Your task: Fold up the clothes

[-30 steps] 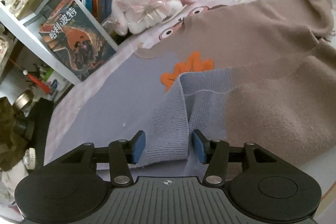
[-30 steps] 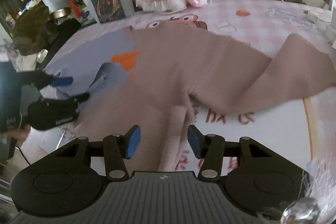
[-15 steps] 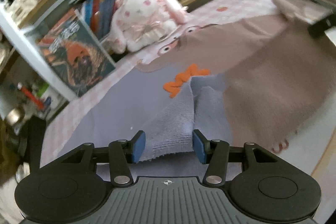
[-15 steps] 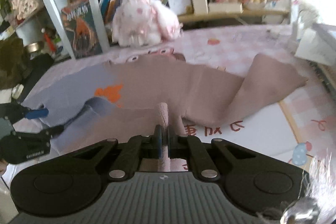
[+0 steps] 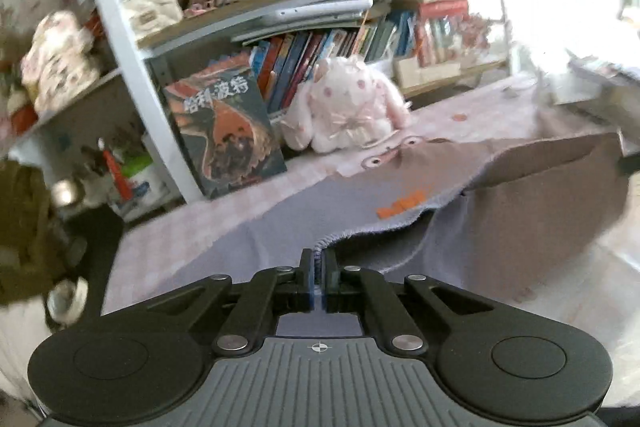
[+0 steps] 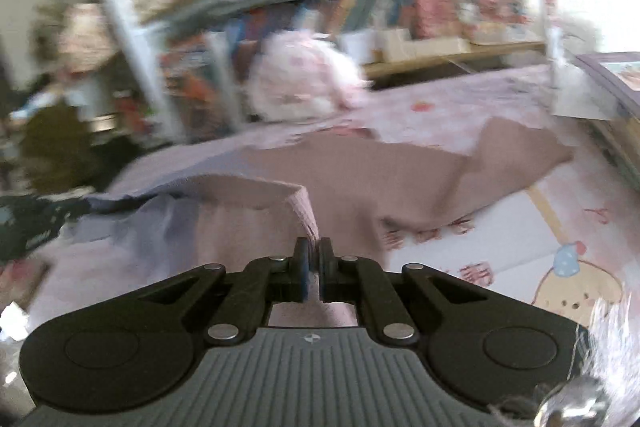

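Observation:
A knit sweater, lavender-grey (image 5: 256,227) on one half and taupe-brown (image 5: 532,207) on the other with an orange patch (image 5: 400,205), lies on the pink checked surface. My left gripper (image 5: 319,259) is shut on the lavender hem and holds it raised off the surface. My right gripper (image 6: 313,255) is shut on the taupe hem (image 6: 306,215), also lifted. The taupe body and one sleeve (image 6: 516,155) spread out beyond it. The left gripper shows blurred at the left edge of the right wrist view (image 6: 28,223).
A bookshelf with a white post (image 5: 132,67) stands behind, with a dark-covered book (image 5: 224,131) and a pink plush rabbit (image 5: 348,107) at its foot. A dark bag (image 5: 24,227) sits at left. A printed white mat (image 6: 540,247) lies at right.
My left gripper closed on the lavender hem. Both grippers then lifted the sweater's near edge up off the surface; the views tilted up toward the shelves.

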`<state>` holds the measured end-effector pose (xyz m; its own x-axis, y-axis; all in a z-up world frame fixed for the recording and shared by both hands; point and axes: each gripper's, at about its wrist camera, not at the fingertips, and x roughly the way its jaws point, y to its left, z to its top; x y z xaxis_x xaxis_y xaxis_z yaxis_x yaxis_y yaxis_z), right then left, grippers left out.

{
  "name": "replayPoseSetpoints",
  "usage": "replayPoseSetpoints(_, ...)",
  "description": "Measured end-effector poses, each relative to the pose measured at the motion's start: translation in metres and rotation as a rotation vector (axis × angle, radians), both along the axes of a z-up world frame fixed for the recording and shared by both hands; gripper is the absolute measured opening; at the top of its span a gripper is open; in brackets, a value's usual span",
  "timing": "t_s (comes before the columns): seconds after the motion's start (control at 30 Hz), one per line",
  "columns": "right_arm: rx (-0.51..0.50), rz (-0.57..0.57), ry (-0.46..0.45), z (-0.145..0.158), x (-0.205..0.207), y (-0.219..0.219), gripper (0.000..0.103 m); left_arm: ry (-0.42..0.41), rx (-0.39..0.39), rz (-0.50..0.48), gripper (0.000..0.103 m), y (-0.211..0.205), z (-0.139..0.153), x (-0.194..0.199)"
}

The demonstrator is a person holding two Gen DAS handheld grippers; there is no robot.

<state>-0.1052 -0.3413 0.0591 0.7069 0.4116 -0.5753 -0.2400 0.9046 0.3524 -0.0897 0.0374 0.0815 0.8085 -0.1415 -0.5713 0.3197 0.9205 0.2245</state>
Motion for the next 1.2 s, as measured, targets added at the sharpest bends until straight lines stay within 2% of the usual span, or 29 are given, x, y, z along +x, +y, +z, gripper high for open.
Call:
replayPoseSetpoints(0.03,0.019,0.048,0.001,0.003,-0.01,-0.004,0.004,0.041,-0.004,-0.015,0.002,0.012,-0.003,-0.012)
replayPoseSetpoints(0.1,-0.005,0.118,0.074,-0.003,-0.026,-0.008,0.004,0.158,0.002,-0.05,0.005,0.029,-0.018,-0.031)
replayPoseSetpoints(0.13,-0.038,0.141,0.124,-0.009,-0.032,-0.009,0.004,0.214,0.011,-0.058,0.012,0.036,-0.027,-0.039)
replayPoseSetpoints(0.17,-0.07,0.162,0.173,-0.015,-0.037,-0.009,0.005,0.264,0.027,-0.055,0.012,0.04,-0.035,-0.045)
replayPoseSetpoints(0.23,-0.142,0.134,0.25,-0.025,-0.044,-0.012,0.01,0.352,0.059,-0.044,0.014,0.049,-0.051,-0.056)
replayPoseSetpoints(0.27,-0.145,0.106,0.256,-0.025,-0.042,-0.014,0.013,0.369,0.071,-0.025,0.018,0.053,-0.056,-0.058)
replayPoseSetpoints(0.3,-0.148,0.079,0.263,-0.025,-0.04,-0.016,0.018,0.366,0.067,0.002,0.019,0.058,-0.056,-0.057)
replayPoseSetpoints(0.4,-0.155,-0.002,0.281,-0.025,-0.035,-0.022,0.024,0.312,0.003,0.105,0.026,0.073,-0.052,-0.046)
replayPoseSetpoints(0.47,-0.15,-0.004,0.282,-0.025,-0.024,-0.013,0.036,0.27,-0.103,0.167,0.042,0.08,-0.05,-0.028)
replayPoseSetpoints(0.5,-0.157,-0.009,0.293,-0.027,-0.018,-0.005,0.038,0.267,-0.158,0.189,0.059,0.081,-0.053,-0.02)
replayPoseSetpoints(0.53,-0.162,-0.024,0.302,-0.031,-0.015,-0.001,0.038,0.264,-0.214,0.211,0.065,0.082,-0.056,-0.011)
replayPoseSetpoints(0.6,-0.174,-0.055,0.32,-0.04,-0.009,0.007,0.038,0.263,-0.314,0.253,0.065,0.084,-0.062,0.003)
replayPoseSetpoints(0.67,-0.185,-0.085,0.338,-0.048,-0.003,0.014,0.038,0.278,-0.359,0.285,0.065,0.081,-0.071,0.008)
replayPoseSetpoints(0.8,-0.208,-0.123,0.34,-0.058,0.002,0.027,0.037,0.315,-0.279,0.311,0.061,0.065,-0.09,0.011)
replayPoseSetpoints(0.83,-0.222,-0.123,0.335,-0.058,0.003,0.029,0.032,0.326,-0.268,0.309,0.053,0.061,-0.094,0.01)
replayPoseSetpoints(0.87,-0.232,-0.119,0.331,-0.058,0.005,0.032,0.025,0.336,-0.272,0.308,0.033,0.059,-0.097,0.01)
replayPoseSetpoints(0.9,-0.26,-0.111,0.311,-0.059,0.013,0.036,0.01,0.339,-0.278,0.309,0.03,0.058,-0.099,0.01)
replayPoseSetpoints(0.93,-0.288,-0.104,0.291,-0.06,0.02,0.04,0.009,0.343,-0.284,0.311,0.019,0.057,-0.1,0.01)
replayPoseSetpoints(0.97,-0.316,-0.097,0.271,-0.061,0.028,0.044,0.009,0.347,-0.29,0.312,0.011,0.057,-0.102,0.01)
replayPoseSetpoints(1.03,-0.372,-0.083,0.231,-0.064,0.043,0.053,0.007,0.349,-0.318,0.325,0.006,0.058,-0.104,0.009)
replayPoseSetpoints(1.2,-0.511,-0.047,0.129,-0.069,0.08,0.074,0.005,0.329,-0.307,0.335,0.006,0.047,-0.107,0.019)
